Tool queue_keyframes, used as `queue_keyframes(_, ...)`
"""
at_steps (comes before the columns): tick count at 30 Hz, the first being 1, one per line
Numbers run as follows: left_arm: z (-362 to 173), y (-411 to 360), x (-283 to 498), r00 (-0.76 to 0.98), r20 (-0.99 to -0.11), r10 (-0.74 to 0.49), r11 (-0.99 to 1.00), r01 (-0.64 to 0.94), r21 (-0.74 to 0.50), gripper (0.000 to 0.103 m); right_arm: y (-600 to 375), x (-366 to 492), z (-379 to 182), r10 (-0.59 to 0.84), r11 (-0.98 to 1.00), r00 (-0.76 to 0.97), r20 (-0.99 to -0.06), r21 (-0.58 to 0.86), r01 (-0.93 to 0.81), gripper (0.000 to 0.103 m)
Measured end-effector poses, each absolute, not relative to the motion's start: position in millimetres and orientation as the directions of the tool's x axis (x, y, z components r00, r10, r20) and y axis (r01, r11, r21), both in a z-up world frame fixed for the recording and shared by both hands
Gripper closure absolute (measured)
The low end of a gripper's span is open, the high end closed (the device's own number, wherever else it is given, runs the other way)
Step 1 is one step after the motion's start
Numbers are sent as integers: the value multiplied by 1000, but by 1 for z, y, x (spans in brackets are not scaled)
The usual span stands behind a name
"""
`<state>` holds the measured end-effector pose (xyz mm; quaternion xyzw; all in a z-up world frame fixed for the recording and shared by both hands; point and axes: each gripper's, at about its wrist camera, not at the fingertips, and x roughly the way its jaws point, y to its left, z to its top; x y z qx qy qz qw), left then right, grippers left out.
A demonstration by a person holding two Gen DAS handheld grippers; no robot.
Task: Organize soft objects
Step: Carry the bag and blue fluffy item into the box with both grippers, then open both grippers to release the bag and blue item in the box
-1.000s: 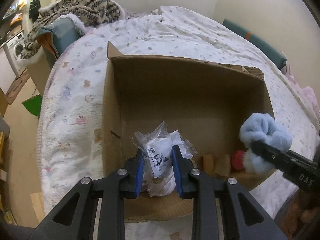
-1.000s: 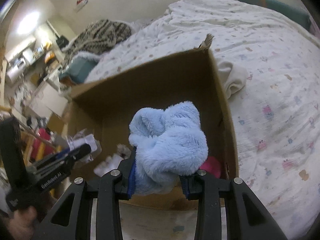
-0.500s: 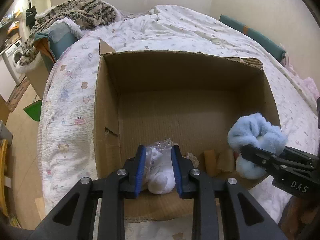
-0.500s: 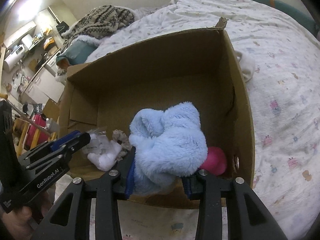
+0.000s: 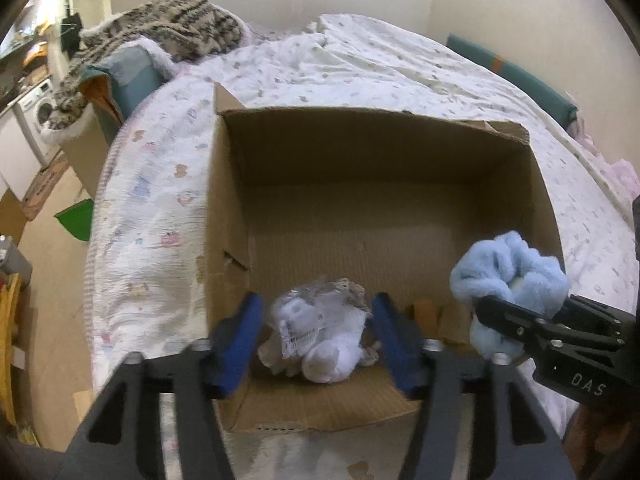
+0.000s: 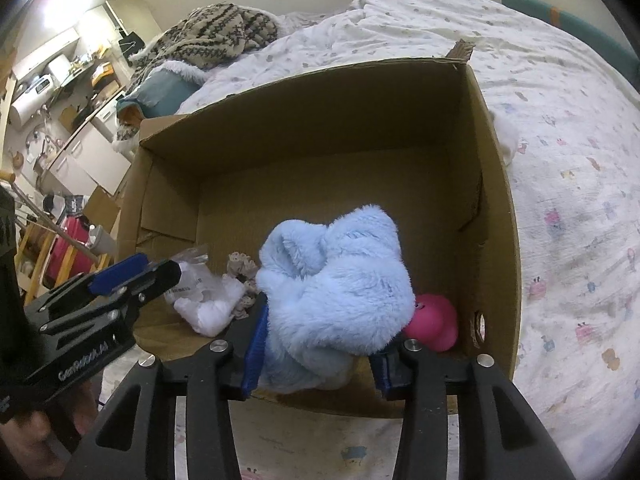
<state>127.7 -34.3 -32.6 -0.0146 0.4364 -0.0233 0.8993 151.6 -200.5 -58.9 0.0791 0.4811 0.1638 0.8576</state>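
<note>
The left gripper (image 5: 316,340) has just been opening: the bagged white plush (image 5: 320,340) lies free near the cardboard box's (image 5: 360,152) front edge. The right gripper (image 6: 316,344), also opening, still holds the blue fluffy toy (image 6: 336,280).

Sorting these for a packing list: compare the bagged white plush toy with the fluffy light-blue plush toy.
The white plush toy in a clear plastic bag lies on the cardboard box floor, free between the left tool's just-opened pads; the fluffy light-blue plush toy sits between the right tool's opening pads. The white one is wrapped, labelled and smaller; the blue one is bare. Both are soft.
</note>
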Motion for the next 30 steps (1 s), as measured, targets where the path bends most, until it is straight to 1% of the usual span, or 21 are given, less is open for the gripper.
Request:
queue_keyframes(2,-31,-35,126,625,-779,-52,999,27,-45,43,-201,152,-58,348,937,488,-801,287,-198,52)
queue_keyframes(4,-30,-35,125,627,-778,-47,999,29,-37,43,-202,150,-56,327,945,499,-803,266,-190,44)
queue_keyframes(5,-28,-35,125,632,-774,-45,999,27,-35,43,-202,149,-55,310,950,506,-805,252,-183,37)
queue_keyframes(8,-23,-32,121,648,-761,-28,1000,10,-28,42,-205,146,-51,281,959,521,-806,228,-165,33)
queue_keyframes(9,-21,-31,120,652,-758,-25,1000,5,-29,42,-207,145,-50,276,961,524,-806,225,-161,31)
queue_keyframes(13,-15,-24,114,662,-749,3,1000,-22,-15,41,-212,138,-44,235,972,543,-806,189,-139,27)
queue_keyframes(14,-14,-23,113,664,-748,10,1000,-28,-11,41,-213,136,-43,223,975,542,-810,177,-136,24)
queue_keyframes(16,-10,-19,109,666,-745,27,999,-45,-4,41,-215,130,-41,227,974,535,-814,176,-146,23)
queue_keyframes(21,-4,-10,103,648,-762,20,998,-57,-23,41,-231,119,-31,245,969,548,-800,212,-124,23)
queue_keyframes(25,3,-6,90,661,-749,46,997,-81,-10,41,-251,108,-29,300,946,552,-778,316,-69,23)
queue_keyframes(28,8,-5,77,678,-728,103,993,-110,38,40,-264,97,-24,337,921,581,-741,388,-38,23)
queue_keyframes(30,10,-3,72,679,-727,101,993,-111,33,35,-271,90,-20,335,913,605,-723,408,-18,23)
